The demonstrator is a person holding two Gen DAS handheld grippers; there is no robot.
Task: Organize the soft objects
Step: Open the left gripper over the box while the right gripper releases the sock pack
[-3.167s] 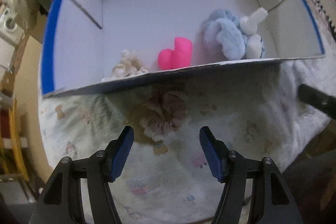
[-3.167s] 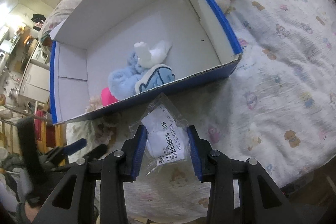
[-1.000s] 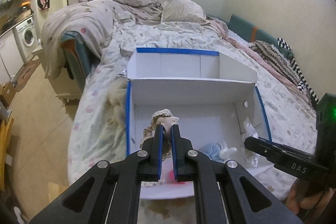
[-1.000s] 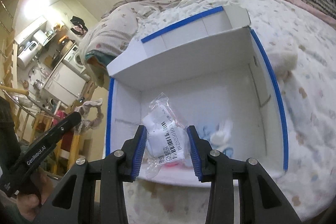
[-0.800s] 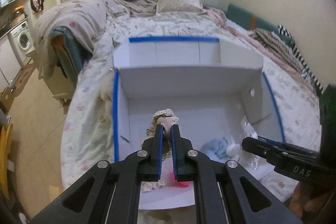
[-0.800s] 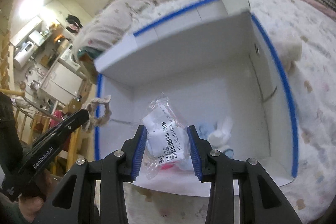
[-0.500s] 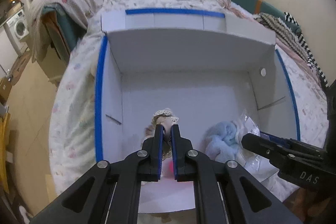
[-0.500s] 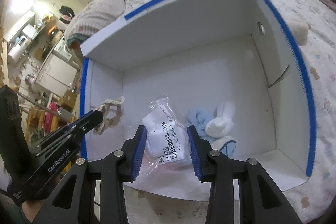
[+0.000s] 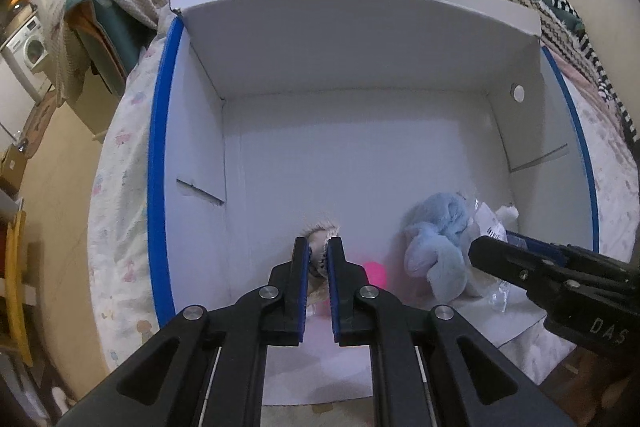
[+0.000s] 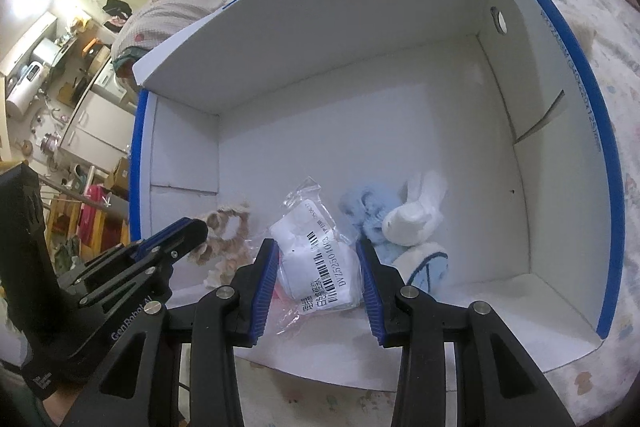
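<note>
Bedroom setup: we've got the white box (image 9: 360, 147) sitting on the bed (image 9: 120, 187), and everything's placed relative to that box. Inside it, near the front wall, sit the blue plush (image 9: 436, 243) and a pink toy (image 9: 376, 273). Our left gripper (image 9: 318, 251) is pinched nearly closed on the beige scrunchie (image 10: 228, 227), low over the box's front-left floor. Our right gripper (image 10: 316, 263) is clamped around the bagged white item (image 10: 320, 267), beside the plush. Both probably weigh nothing and squish; the bag looks slippery, so we'd grip mid-body.
</note>
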